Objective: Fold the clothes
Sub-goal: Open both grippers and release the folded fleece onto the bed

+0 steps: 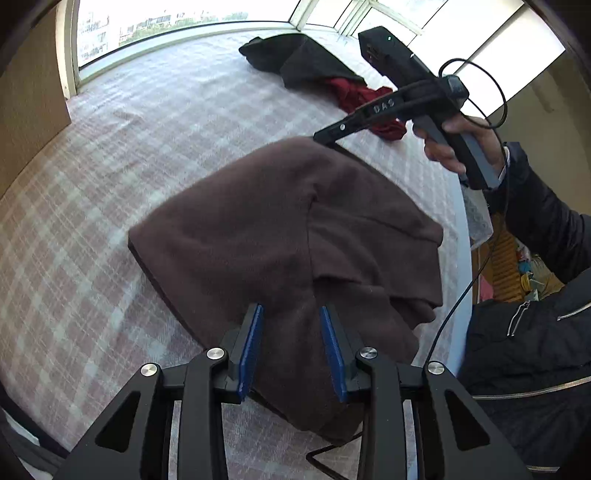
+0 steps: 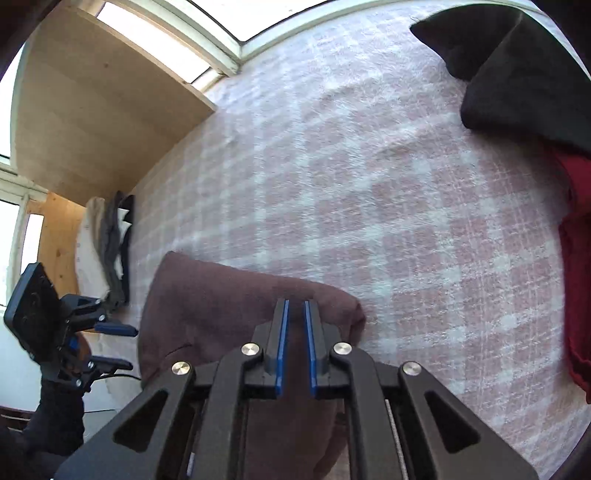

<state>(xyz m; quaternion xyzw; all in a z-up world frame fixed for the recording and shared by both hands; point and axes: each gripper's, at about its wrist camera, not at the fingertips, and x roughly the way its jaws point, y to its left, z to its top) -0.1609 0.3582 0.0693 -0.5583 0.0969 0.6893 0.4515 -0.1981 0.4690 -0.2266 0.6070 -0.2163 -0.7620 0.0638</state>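
Brown garment folded on a checked bed, a gripper over each end.

The pink-and-white checked bedcover (image 1: pixel 155 155) fills both views. The folded brown garment (image 1: pixel 295 240) lies at the centre of the left wrist view. A black garment (image 1: pixel 291 59) and a red one (image 1: pixel 369 103) sit together at the upper right. The left gripper (image 1: pixel 291 350) hovers at the lower centre, jaws partly apart, holding nothing. The right gripper (image 2: pixel 294 347) has its jaws drawn almost together above the brown cloth's corner; no cloth shows between them.

bed: pink-white checked cover (image 1: pixel 155 122) | windows (image 1: pixel 177 18): bright daylight | wooden panel (image 2: pixel 99 110) beside bed
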